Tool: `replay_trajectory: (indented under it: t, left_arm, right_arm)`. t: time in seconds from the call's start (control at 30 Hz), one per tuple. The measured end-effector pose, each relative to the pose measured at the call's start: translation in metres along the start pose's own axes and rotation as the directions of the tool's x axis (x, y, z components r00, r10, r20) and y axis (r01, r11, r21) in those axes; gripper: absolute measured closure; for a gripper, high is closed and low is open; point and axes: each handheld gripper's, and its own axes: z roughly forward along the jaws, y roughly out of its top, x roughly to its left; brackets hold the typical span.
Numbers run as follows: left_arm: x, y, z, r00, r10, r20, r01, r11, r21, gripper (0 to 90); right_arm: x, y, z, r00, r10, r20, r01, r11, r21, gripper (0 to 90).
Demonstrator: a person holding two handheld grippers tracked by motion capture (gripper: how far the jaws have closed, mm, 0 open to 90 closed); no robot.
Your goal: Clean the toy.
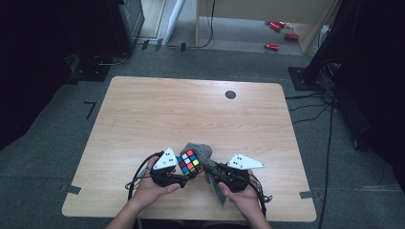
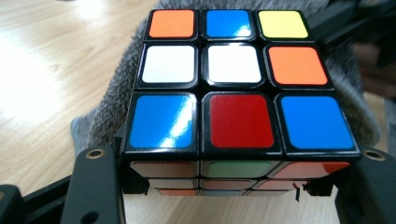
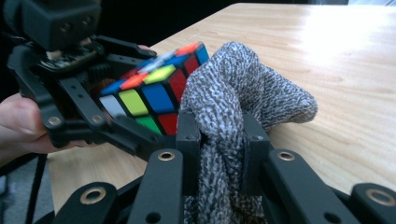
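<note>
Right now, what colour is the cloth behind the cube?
Speckled grey knit cloth, best in the right gripper view.

Puzzle cube [image 2: 240, 88] with black frame, top face stickers orange, blue, yellow – white, white, orange – blue, red, blue, cloth [image 3: 243, 91] in mottled grey-and-white knit, grippers' jaws black, table [image 1: 191, 109] in light wood grain.

Pale wood-grain bench [image 1: 157, 109] with rounded corners, set on grey carpet floor [image 1: 239, 62]. Small round dark disc [image 1: 230, 94] near the bench's far edge, right of centre. Dark cabinet [image 1: 125, 21] far left; light wooden furniture [image 1: 267, 12] far right, red objects [image 1: 278, 28] scattered on the floor beneath it. Black cables [image 1: 310, 102] trail along the right side. Grey tape strips [image 1: 71, 189] at the near corners. Surroundings dim; the bench is evenly lit.
</note>
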Motion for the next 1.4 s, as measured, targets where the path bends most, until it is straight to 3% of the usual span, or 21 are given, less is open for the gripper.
replay_trajectory:
  t: [0.2,0.53,0.7,0.8,0.83,0.93,1.03,1.17,1.23,1.4]
  left_arm:
    - [-0.003,0.002,-0.001,0.9995,0.029,0.013,-0.029,0.9995,-0.015,34.8]
    - [0.004,0.002,-0.006,1.0000,0.007,0.000,-0.007,0.9991,-0.042,34.8]
    - [-0.002,0.000,0.003,0.9949,0.076,-0.068,-0.072,0.9962,0.048,34.8]
    - [-0.009,0.001,0.009,0.9905,0.101,-0.093,-0.093,0.9919,0.086,34.8]
    - [-0.009,0.001,0.009,0.9905,0.101,-0.093,-0.093,0.9919,0.086,34.8]
    - [-0.019,0.007,0.013,0.9818,0.152,-0.115,-0.135,0.9808,0.140,34.8]
    - [-0.028,0.010,0.018,0.9724,0.193,-0.131,-0.169,0.9708,0.170,34.8]
    - [-0.030,0.012,0.020,0.9718,0.199,-0.127,-0.175,0.9685,0.178,34.9]
    - [-0.028,0.012,0.018,0.9733,0.194,-0.123,-0.172,0.9704,0.169,34.9]
    - [-0.022,0.012,0.013,0.9746,0.181,-0.131,-0.159,0.9737,0.163,34.9]
  right_arm:
    - [-0.001,0.006,-0.007,0.9979,0.043,-0.048,-0.046,0.998,-0.047,75.3]
    - [-0.005,0.002,-0.002,0.9982,0.039,-0.046,-0.039,0.999,0.001,75.0]
    - [0.003,0.010,-0.009,0.9997,-0.005,-0.026,0.004,0.999,-0.041,75.0]
    - [0.014,0.016,-0.011,0.9980,-0.062,-0.010,0.062,0.996,-0.061,75.0]
    - [0.018,0.018,-0.011,0.9964,-0.085,-0.004,0.085,0.995,-0.059,75.0]
    - [0.028,0.018,-0.006,0.9895,-0.144,0.008,0.144,0.989,-0.026,74.7]
    - [0.035,0.015,0.001,0.9858,-0.168,0.010,0.168,0.986,-0.003,74.6]
    - [0.047,0.014,0.007,0.9784,-0.207,-0.006,0.207,0.978,0.020,74.6]
    - [0.046,0.014,0.007,0.9806,-0.196,0.004,0.196,0.980,0.018,74.9]
    - [0.028,0.016,0.000,0.9903,-0.136,0.029,0.136,0.991,-0.005,74.8]
